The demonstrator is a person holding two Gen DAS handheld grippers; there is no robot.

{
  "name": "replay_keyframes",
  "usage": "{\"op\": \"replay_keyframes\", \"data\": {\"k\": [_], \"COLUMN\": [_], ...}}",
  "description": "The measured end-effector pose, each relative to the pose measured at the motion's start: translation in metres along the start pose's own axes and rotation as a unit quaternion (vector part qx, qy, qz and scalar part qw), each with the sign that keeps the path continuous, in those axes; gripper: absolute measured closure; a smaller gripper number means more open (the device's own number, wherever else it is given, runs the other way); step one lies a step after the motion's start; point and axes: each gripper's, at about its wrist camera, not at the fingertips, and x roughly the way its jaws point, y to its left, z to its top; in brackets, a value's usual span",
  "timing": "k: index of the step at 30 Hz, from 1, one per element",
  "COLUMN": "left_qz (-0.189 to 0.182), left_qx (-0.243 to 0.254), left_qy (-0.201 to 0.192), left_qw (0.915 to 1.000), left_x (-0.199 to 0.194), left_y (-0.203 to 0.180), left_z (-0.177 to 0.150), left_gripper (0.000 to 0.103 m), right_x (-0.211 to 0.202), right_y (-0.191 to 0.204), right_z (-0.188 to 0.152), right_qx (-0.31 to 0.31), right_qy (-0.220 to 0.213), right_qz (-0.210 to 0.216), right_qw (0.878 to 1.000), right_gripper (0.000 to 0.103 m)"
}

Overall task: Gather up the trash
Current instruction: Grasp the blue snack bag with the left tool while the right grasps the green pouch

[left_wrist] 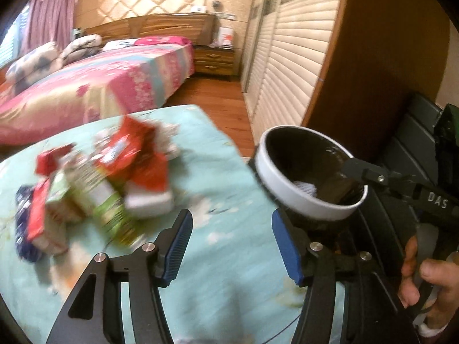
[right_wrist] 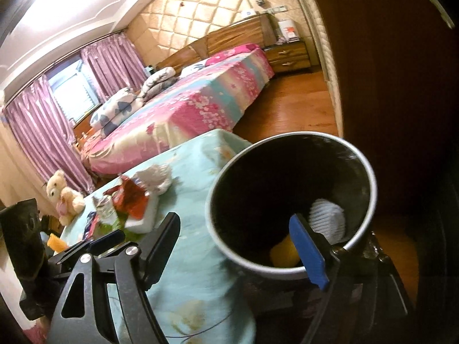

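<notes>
Only readable writing: "DAS" in pale letters on the black body of the right gripper (left_wrist: 355, 169), seen from the left wrist cam. Print on the wrappers is too blurred to read.

Trash: a heap of wrappers (left_wrist: 94, 189) on the table w/ a light blue flowered cloth (left_wrist: 218, 258). Red & white packets on top, a green & white carton-like piece in the middle, a dark blue packet at the left end, a white crumpled tissue (right_wrist: 155, 179) at the far end. A flat white block sits at the near edge of the heap. Heap is blurred in the left cam.

Bin (right_wrist: 361, 229): round, white outside, black inside, just off the table's right edge. Inside it lie a white ribbed piece (right_wrist: 328, 219) & a yellow piece (right_wrist: 282, 253).

Left gripper (left_wrist: 232, 246): jaws apart, blue pads facing each other, nothing between them, over the cloth near the heap, bin rim just beyond its right finger.

Right gripper: jaws wide apart, nothing gripped; in its own cam the blue right finger (right_wrist: 308, 253) shows in front of the bin's mouth, the left finger over the cloth. A hand (left_wrist: 424, 281) holds its grip.

Behind: bed w/ pink flowered cover (right_wrist: 200, 100), teddy bear (right_wrist: 64, 195), pink curtains (right_wrist: 46, 120).
</notes>
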Motion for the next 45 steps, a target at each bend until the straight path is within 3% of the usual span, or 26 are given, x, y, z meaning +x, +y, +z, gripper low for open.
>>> {"op": "replay_keyframes", "data": {"k": [11, 23, 32, 38, 45], "left_qz": [0.054, 0.101, 0.128, 0.139, 0.124], "left_qx": [-0.061, -0.110, -0.144, -0.144, -0.155], "left_qy": [-0.006, -0.008, 0.000, 0.007, 0.012], "left_qw": [0.9967, 0.9887, 0.9813, 0.9797, 0.9801], "left_x": [-0.058, -0.099, -0.104, -0.092, -0.071], "left_y": [0.053, 0.097, 0.136, 0.158, 0.186], "left_z": [-0.040, -0.060, -0.068, -0.056, -0.042], "left_gripper": [0.045, 0.045, 0.045, 0.045, 0.045], "right_x": [0.010, 0.036, 0.060, 0.077, 0.098], "right_y": [0.066, 0.115, 0.152, 0.171, 0.180], "right_z": [-0.028, -0.065, -0.076, -0.078, -0.073], "right_qx": [-0.054, -0.085, -0.117, -0.137, -0.147], "right_qy": [0.017, 0.053, 0.071, 0.075, 0.080], "right_qz": [0.043, 0.082, 0.096, 0.098, 0.083], "right_qw": [0.997, 0.992, 0.986, 0.983, 0.982], "right_gripper": [0.023, 0.023, 0.023, 0.023, 0.024]}}
